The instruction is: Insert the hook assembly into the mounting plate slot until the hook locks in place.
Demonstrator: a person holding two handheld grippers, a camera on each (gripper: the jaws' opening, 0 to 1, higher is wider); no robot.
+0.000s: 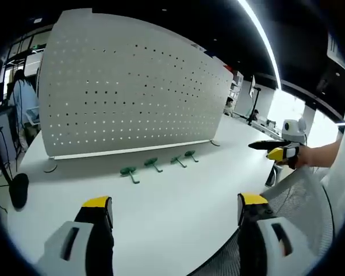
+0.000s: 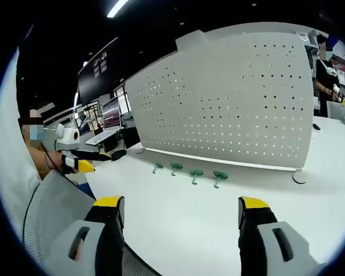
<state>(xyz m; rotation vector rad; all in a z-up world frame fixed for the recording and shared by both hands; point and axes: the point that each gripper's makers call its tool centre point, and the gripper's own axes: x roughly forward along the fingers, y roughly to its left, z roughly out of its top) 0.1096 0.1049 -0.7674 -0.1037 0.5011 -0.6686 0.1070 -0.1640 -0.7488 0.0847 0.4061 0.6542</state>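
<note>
A tall white perforated mounting plate (image 1: 132,86) (image 2: 230,98) stands upright on the white table (image 1: 178,190) (image 2: 178,213). Several green hooks lie in a row on the table just in front of it, among them one (image 1: 128,172) at the row's end and another (image 2: 220,176). My left gripper (image 1: 175,201) is open, with nothing between its yellow-tipped jaws, well short of the hooks. My right gripper (image 2: 180,202) is also open and empty, at a similar distance. Each gripper appears at the edge of the other's view: the right one (image 1: 279,150) held by a hand, the left one (image 2: 83,164).
A grey mesh chair back (image 1: 299,190) (image 2: 52,207) sits close to the table's near edge between the two grippers. A black round object (image 1: 18,190) rests at the table's left end. People stand in the background (image 1: 20,92) (image 2: 325,75), with desks and monitors (image 2: 106,123) behind.
</note>
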